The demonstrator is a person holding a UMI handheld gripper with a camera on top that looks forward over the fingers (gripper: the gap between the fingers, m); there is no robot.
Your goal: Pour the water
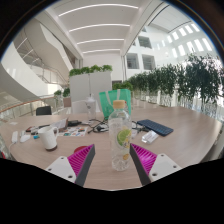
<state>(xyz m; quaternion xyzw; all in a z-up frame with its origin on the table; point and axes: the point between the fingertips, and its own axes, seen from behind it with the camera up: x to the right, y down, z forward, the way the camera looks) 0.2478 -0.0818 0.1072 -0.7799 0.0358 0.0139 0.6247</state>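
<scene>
A clear plastic water bottle (120, 135) with a white cap and a yellow-green label stands upright on the wooden table (110, 172). It stands between the tips of my gripper (113, 157), with a gap at each side. The two fingers are wide apart, their magenta pads (82, 158) facing inward. A white cup (49, 139) stands on the table to the left, beyond the left finger.
A dark tablet or notebook (154, 127) lies to the right of the bottle. Cables and small items (78, 126) clutter the table's far side. A green bag (117, 99) and white planters with plants (88, 82) stand behind.
</scene>
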